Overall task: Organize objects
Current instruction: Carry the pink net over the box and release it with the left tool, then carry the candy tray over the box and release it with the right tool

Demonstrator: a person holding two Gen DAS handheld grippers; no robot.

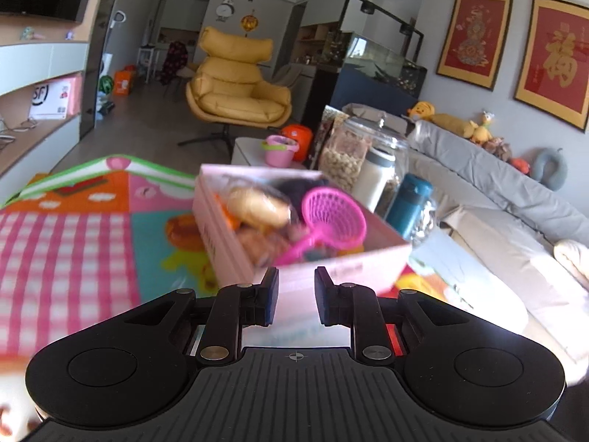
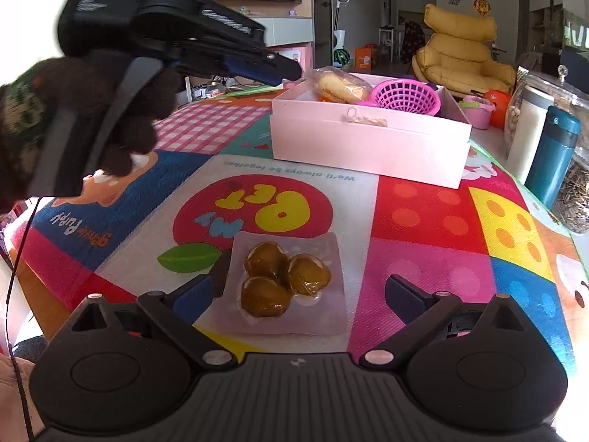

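Observation:
A pale pink box (image 1: 331, 269) (image 2: 368, 143) stands on the colourful play mat (image 2: 423, 213). It holds a wrapped bread roll (image 2: 340, 86) (image 1: 257, 204), a magenta toy basket (image 2: 406, 96) (image 1: 333, 217) and other small items. My left gripper (image 1: 296, 296) hovers above the box's near wall, jaws a little apart and empty; it also shows in the right wrist view (image 2: 283, 70), held by a hand in a brown glove. My right gripper (image 2: 298, 291) is open wide, low over the mat, with a clear packet of three brown chestnuts (image 2: 283, 283) between its fingers.
A white bottle (image 2: 528, 132), a teal flask (image 2: 552, 158) and glass jars of nuts and seeds (image 1: 353, 154) stand along the mat's right side. A pink toy bucket (image 1: 278, 149) and an orange ball lie behind the box. A grey sofa (image 1: 497, 199) is to the right.

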